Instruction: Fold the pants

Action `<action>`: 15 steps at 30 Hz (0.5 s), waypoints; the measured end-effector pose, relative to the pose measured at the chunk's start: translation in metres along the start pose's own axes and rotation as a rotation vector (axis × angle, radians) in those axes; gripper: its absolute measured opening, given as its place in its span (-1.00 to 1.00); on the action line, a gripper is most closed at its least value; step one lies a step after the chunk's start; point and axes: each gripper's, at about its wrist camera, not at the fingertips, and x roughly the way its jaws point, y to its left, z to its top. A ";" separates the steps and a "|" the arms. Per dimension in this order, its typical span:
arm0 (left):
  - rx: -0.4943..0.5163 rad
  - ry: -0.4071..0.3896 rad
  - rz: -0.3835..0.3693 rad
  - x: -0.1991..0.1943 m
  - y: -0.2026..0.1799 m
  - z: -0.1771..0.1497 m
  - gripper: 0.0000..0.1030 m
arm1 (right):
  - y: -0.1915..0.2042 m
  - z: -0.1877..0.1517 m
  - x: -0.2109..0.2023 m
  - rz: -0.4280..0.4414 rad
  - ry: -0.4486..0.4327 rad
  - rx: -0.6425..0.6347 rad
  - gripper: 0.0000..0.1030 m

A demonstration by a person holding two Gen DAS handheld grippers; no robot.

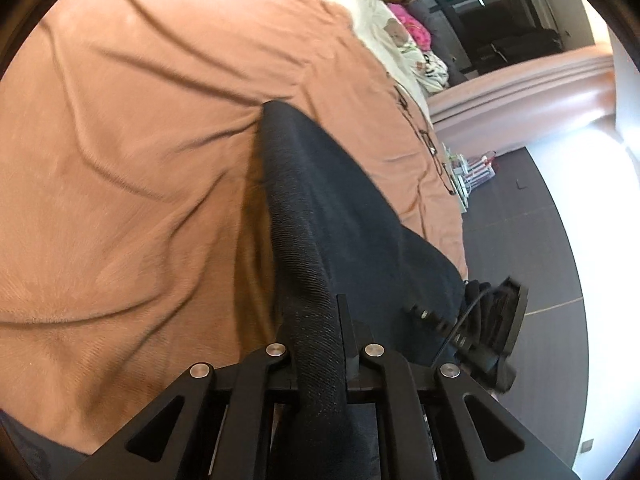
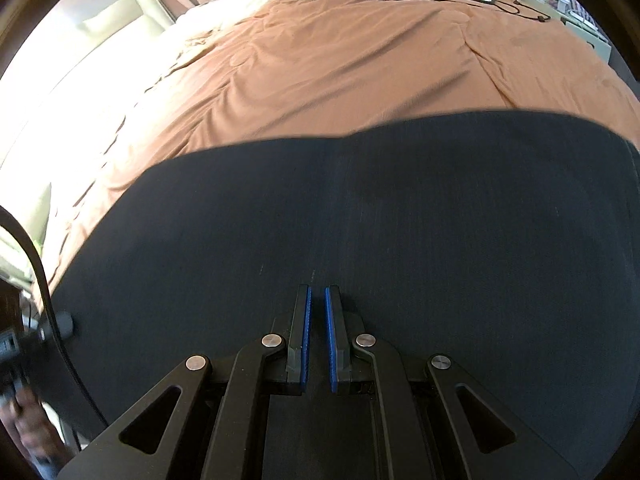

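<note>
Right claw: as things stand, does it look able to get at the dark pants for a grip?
Probably yes. The right claw hangs shut and empty right above the pants, with nothing between them. It would first have to open. The left claw already pinches a fold.

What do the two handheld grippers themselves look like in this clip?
Both are matte black linkage frames with triangular cut-outs and round silver pivot pins. The right gripper has straight black fingers faced with ribbed blue pads. In the left gripper's view, a black cable trails from the other unit.
</note>
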 end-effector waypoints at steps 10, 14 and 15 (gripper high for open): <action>0.169 0.010 0.002 -0.010 -0.081 0.008 -0.83 | -0.012 -0.057 -0.030 0.110 0.010 0.004 -0.92; 0.229 0.017 -0.003 -0.008 -0.110 0.009 -0.83 | -0.021 -0.074 -0.034 0.148 0.016 0.013 -0.92; 0.241 0.021 -0.005 -0.007 -0.117 0.010 -0.83 | -0.024 -0.078 -0.036 0.156 0.015 0.016 -0.92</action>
